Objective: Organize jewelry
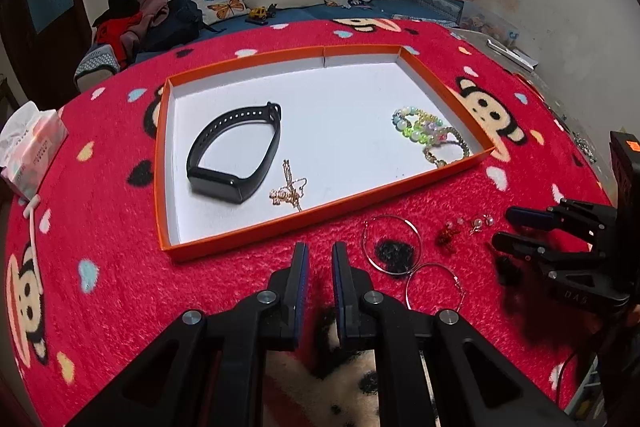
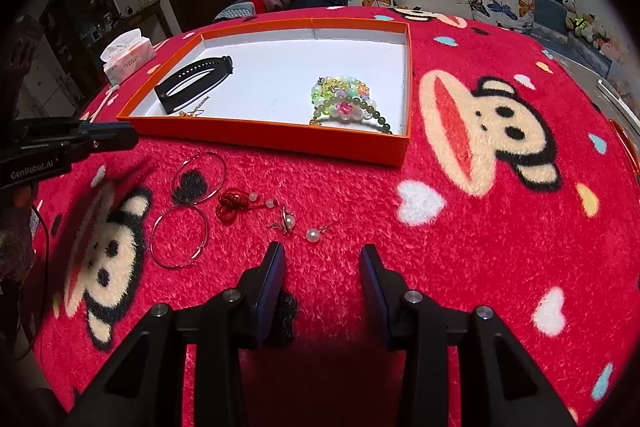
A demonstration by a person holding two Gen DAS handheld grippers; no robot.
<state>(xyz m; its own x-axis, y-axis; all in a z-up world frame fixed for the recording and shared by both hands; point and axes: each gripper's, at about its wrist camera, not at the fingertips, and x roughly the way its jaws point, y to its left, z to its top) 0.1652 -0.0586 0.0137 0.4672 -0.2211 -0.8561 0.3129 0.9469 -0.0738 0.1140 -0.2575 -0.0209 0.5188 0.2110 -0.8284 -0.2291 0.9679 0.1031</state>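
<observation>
Red plush cloth with cartoon monkey faces covers the table, and an orange tray with a white floor is set on it. Inside the tray a black fitness band is laid toward the left, with a thin gold chain just beside it. A heap of beaded bracelets is gathered at the tray's right end.

On the cloth just outside the tray's near wall, two large silver hoop earrings are placed side by side. A red charm and small pearl earrings are scattered to their right.

The left tongs are held just above the cloth in front of the tray, jaws a narrow gap apart, nothing between them. The right tongs are spread wide and empty, with a pearl earring lying just ahead of the tips. A tissue pack is seen at the table's far left edge.
</observation>
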